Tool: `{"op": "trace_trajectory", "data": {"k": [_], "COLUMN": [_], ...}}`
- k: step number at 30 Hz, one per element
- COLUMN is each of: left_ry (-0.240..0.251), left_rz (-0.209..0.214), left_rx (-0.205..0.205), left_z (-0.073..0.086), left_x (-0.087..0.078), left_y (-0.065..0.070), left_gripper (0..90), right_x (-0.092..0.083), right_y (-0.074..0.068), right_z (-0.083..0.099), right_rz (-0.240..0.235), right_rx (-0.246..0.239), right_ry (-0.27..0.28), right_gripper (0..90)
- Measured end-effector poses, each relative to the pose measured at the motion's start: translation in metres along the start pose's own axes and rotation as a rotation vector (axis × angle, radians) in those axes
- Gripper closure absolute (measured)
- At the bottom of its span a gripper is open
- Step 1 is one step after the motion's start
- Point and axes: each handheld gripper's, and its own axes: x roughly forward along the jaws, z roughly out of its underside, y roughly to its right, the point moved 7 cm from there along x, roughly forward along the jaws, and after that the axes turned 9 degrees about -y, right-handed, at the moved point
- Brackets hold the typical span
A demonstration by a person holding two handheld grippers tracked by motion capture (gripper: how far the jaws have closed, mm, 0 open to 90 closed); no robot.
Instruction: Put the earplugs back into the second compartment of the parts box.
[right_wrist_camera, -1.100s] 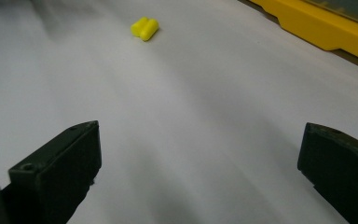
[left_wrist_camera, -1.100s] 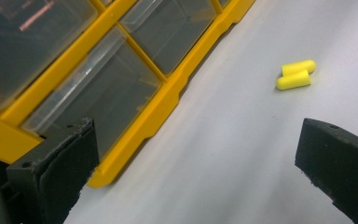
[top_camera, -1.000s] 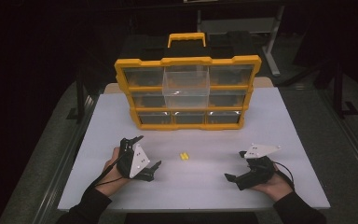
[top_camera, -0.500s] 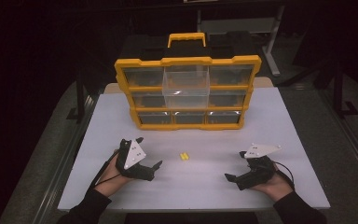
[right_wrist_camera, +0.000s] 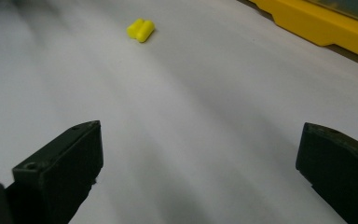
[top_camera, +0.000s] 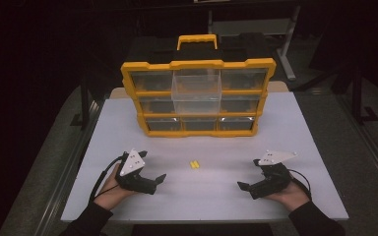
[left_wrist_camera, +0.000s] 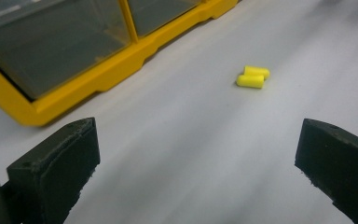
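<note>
Two small yellow foam cylinders (top_camera: pixel 194 164) lie side by side and touching on the white table (top_camera: pixel 285 128), between my two grippers. My left gripper (top_camera: pixel 152 166) rests in a hand at the front left, open and empty, its jaws pointing right toward the cylinders (left_wrist_camera: pixel 253 77). At the front right, my right gripper (top_camera: pixel 248 174) is held open and empty, pointing left toward the same cylinders (right_wrist_camera: pixel 141 29). In each gripper view the gripper (left_wrist_camera: pixel 196 172) (right_wrist_camera: pixel 198 177) has bare table between its jaws.
A yellow drawer organizer (top_camera: pixel 198 98) with a handle stands upright at the back middle of the table. Its clear top middle drawer (top_camera: pixel 197 91) is pulled out. Its yellow base (left_wrist_camera: pixel 98 79) (right_wrist_camera: pixel 317 23) lies beyond the cylinders. Dark floor surrounds the table.
The left gripper has sunk slightly toward the table's near edge. The right gripper and the yellow cylinders have not moved.
</note>
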Motion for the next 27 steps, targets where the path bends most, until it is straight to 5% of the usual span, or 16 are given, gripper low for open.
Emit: {"op": "trace_trajectory", "data": {"k": [8,27], "left_ry": [0.006,-0.002], "left_rz": [0.074,0.097], "left_rx": [-0.090,-0.099], "left_z": [0.010,0.012], "left_x": [-0.009,-0.011], "left_y": [-0.007,-0.008], "left_gripper": [0.0,0.0], "right_x": [0.000,0.007], "right_y": [0.001,-0.001], "right_z": [-0.005,-0.028], "right_rz": [0.003,-0.025], "right_rx": [0.014,0.012], "right_ry": [0.001,-0.038], "right_gripper": [0.0,0.0]}}
